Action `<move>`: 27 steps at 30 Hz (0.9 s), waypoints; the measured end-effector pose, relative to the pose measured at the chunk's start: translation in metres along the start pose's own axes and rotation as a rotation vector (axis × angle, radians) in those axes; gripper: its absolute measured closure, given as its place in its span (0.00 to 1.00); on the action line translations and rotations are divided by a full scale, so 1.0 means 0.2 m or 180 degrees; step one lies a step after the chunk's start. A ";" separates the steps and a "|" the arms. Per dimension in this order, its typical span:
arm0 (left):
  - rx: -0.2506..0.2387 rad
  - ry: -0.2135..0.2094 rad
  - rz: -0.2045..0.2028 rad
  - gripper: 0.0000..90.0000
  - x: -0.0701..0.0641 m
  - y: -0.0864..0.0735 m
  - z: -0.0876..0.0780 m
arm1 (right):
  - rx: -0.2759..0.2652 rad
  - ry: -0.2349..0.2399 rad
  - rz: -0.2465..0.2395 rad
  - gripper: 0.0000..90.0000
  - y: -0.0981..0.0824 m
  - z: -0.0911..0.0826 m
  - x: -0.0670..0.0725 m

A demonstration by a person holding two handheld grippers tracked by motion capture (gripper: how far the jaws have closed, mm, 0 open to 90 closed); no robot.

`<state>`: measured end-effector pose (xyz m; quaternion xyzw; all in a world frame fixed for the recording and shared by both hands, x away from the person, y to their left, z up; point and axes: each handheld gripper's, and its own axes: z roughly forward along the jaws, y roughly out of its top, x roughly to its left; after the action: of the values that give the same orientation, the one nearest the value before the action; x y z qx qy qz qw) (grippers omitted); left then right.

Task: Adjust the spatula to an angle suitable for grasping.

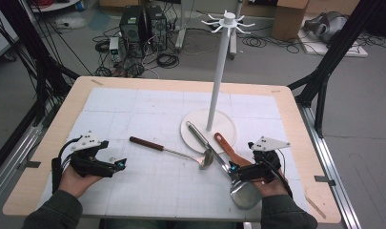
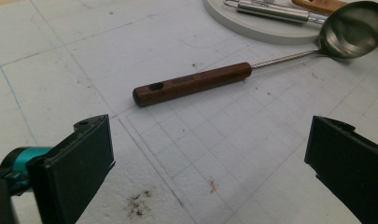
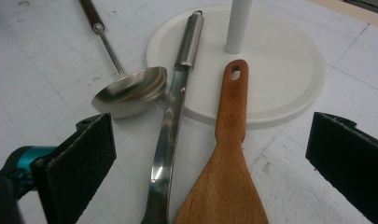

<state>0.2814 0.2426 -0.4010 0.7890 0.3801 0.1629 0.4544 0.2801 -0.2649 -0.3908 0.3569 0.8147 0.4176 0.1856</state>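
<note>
A ladle with a dark wooden handle [image 1: 147, 143] [image 2: 191, 84] lies on the white mat, its steel bowl [image 1: 206, 160] [image 3: 130, 91] beside the stand's round base [image 1: 228, 125] [image 3: 280, 70]. A steel turner [image 1: 202, 138] [image 3: 170, 126] and a wooden spatula [image 1: 225, 144] [image 3: 228, 154] rest with their handle ends on that base. My left gripper [image 1: 119, 164] [image 2: 207, 154] is open above bare mat, short of the ladle handle. My right gripper [image 1: 232, 168] [image 3: 210, 149] is open too, its jaws standing wide on either side of the turner and the wooden spatula without touching them.
A white pole [image 1: 218, 71] [image 3: 238, 23] rises from the base to a ring of hooks [image 1: 228, 21]. The mat covers a wooden table [image 1: 300, 138]. Black frame legs [image 1: 324, 71] stand at both sides, and computers with cables [image 1: 143, 28] sit on the floor behind.
</note>
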 end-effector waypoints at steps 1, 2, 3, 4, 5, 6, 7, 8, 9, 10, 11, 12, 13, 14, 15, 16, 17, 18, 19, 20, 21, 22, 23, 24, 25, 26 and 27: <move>0.0002 0.0002 0.0009 0.02 0.00 0.00 0.00 | -0.0001 0.0005 0.0004 0.00 0.00 0.00 0.00; 0.0002 0.0002 0.0009 0.02 0.00 0.00 0.00 | -0.0001 0.0005 0.0004 0.00 0.00 0.00 0.00; -0.0001 0.0003 0.0004 0.02 0.00 0.00 0.00 | -0.0006 0.0012 0.0005 0.00 0.00 0.00 0.00; -0.0001 0.0003 0.0004 0.02 0.00 0.00 0.00 | -0.0010 0.0010 -0.0004 0.00 0.00 0.00 0.00; 0.0007 -0.0006 0.0001 0.02 0.00 0.00 0.00 | -0.0006 0.0012 -0.0004 0.00 0.00 0.00 0.00; 0.0008 -0.0008 0.0003 0.02 0.01 0.00 0.01 | -0.0004 0.0008 0.0006 0.00 0.00 0.00 0.00; -0.0002 -0.0003 -0.0016 0.02 0.01 0.00 0.01 | -0.0007 0.0008 0.0002 0.00 0.00 0.00 -0.01; 0.0008 -0.0009 -0.0008 0.02 0.01 0.00 0.01 | -0.0011 0.0009 0.0001 0.00 0.00 0.00 -0.01; 0.0003 -0.0012 -0.0014 0.02 0.01 0.00 0.01 | -0.0006 0.0006 0.0011 0.00 0.00 0.00 -0.01; 0.0008 -0.0014 -0.0007 0.02 0.01 0.00 0.01 | -0.0005 0.0004 0.0022 0.00 0.00 -0.01 0.00; 0.0002 -0.0014 -0.0018 0.02 0.01 0.00 0.01 | -0.0007 0.0003 0.0021 0.00 0.00 -0.01 0.00; 0.0006 -0.0017 -0.0012 0.02 0.01 0.00 0.01 | -0.0002 -0.0001 0.0028 0.00 0.00 -0.01 0.00; 0.0001 -0.0020 -0.0010 0.02 0.01 0.00 0.01 | 0.0001 -0.0006 0.0019 0.00 0.00 -0.01 0.00; 0.0008 -0.0021 0.0000 0.02 0.01 0.00 0.01 | 0.0019 -0.0021 0.0015 0.00 0.00 -0.01 0.00; 0.0010 -0.0021 0.0000 0.02 0.01 0.00 0.00 | 0.0039 -0.0024 0.0015 0.00 0.00 0.00 0.00; 0.0012 -0.0022 0.0000 0.02 0.01 0.00 0.00 | 0.0042 -0.0016 0.0016 0.00 0.00 0.00 0.00; 0.0008 -0.0019 0.0001 0.02 0.00 0.00 0.00 | 0.0047 -0.0016 0.0018 0.00 0.00 0.00 0.00; 0.0009 -0.0018 0.0008 0.02 0.00 0.00 0.00 | 0.0048 -0.0014 0.0018 0.00 0.00 0.00 0.00; 0.0011 -0.0020 0.0012 0.02 0.00 0.00 0.00 | 0.0058 -0.0009 0.0023 0.00 0.00 0.00 0.00; 0.0011 -0.0020 0.0014 0.02 0.00 0.00 0.00 | 0.0074 -0.0003 0.0028 0.00 0.00 0.00 0.00; 0.0008 -0.0023 0.0007 0.02 0.00 0.00 0.00 | 0.0084 -0.0006 0.0025 0.00 0.00 0.00 0.00; 0.0009 -0.0024 0.0006 0.02 0.00 0.00 0.00 | 0.0098 -0.0010 0.0065 0.00 0.00 0.00 0.00; 0.0008 -0.0025 0.0008 0.02 0.00 0.00 0.00 | 0.0118 0.0007 0.0097 0.00 0.00 0.00 0.00; 0.0008 -0.0029 0.0005 0.02 0.00 0.00 0.00 | 0.0129 0.0024 0.0097 0.00 0.00 -0.01 0.00; 0.0008 -0.0029 0.0004 0.02 0.00 0.00 0.00 | 0.0125 0.0016 0.0095 0.00 0.00 -0.01 0.00; 0.0009 -0.0029 0.0004 0.02 0.00 0.00 0.00 | 0.0109 0.0023 0.0110 0.00 0.00 -0.01 0.00; 0.0008 -0.0030 0.0002 0.02 0.00 0.00 0.00 | 0.0086 0.0023 0.0116 0.00 0.01 -0.02 0.00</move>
<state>0.2817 0.2421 -0.4010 0.7904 0.3779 0.1588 0.4551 0.2790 -0.2665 -0.3877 0.3727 0.8143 0.4112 0.1702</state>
